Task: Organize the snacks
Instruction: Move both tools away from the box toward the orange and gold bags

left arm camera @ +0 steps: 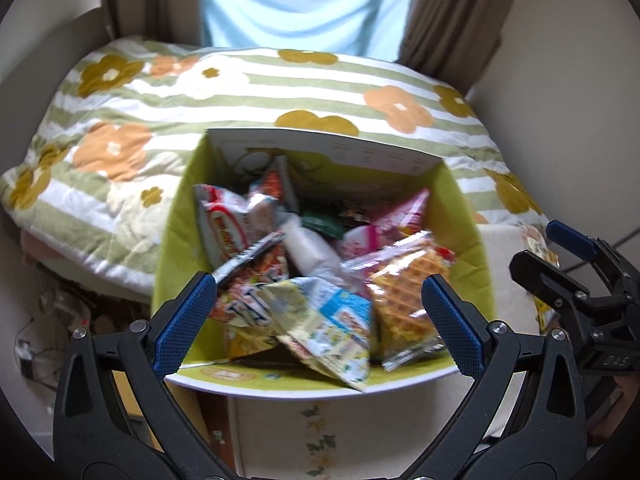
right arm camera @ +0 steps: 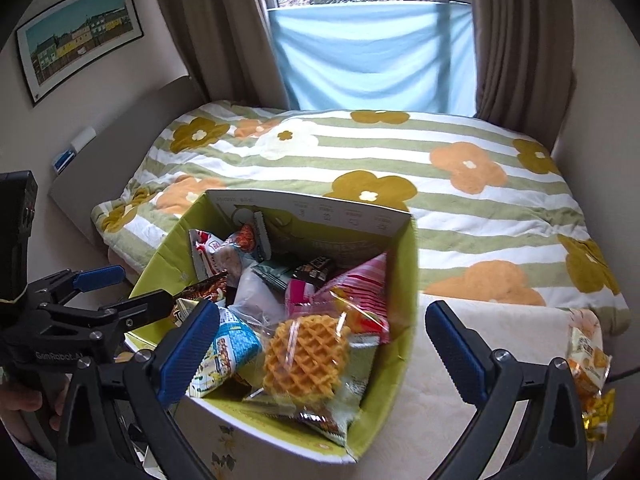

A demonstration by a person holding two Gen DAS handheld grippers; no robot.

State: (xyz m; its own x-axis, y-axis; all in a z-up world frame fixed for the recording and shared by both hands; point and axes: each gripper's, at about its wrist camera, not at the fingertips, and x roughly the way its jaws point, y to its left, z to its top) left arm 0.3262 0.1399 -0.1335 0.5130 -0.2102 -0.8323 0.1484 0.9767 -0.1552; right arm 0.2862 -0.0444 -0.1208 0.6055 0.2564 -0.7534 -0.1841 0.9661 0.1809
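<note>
Flower-print striped quilt (right arm camera: 460,216) lying behind, green snack box (right arm camera: 404,280) standing open-topped on a cream table (right arm camera: 500,360), clear-wrapped waffle packet (right arm camera: 304,360) lying flat on the heap, left gripper (left arm camera: 320,324) and right gripper (right arm camera: 322,350) hovering wide open, empty, above it.

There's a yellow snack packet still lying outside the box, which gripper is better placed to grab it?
Probably right. The yellow packet lies right of the box, beside the right gripper, whose jaws are open. The left gripper sits over the box.

Green snack box (right arm camera: 404,280) full of packets, waffle packet (right arm camera: 304,360) on top, right gripper (right arm camera: 320,344) jaws apart
</note>
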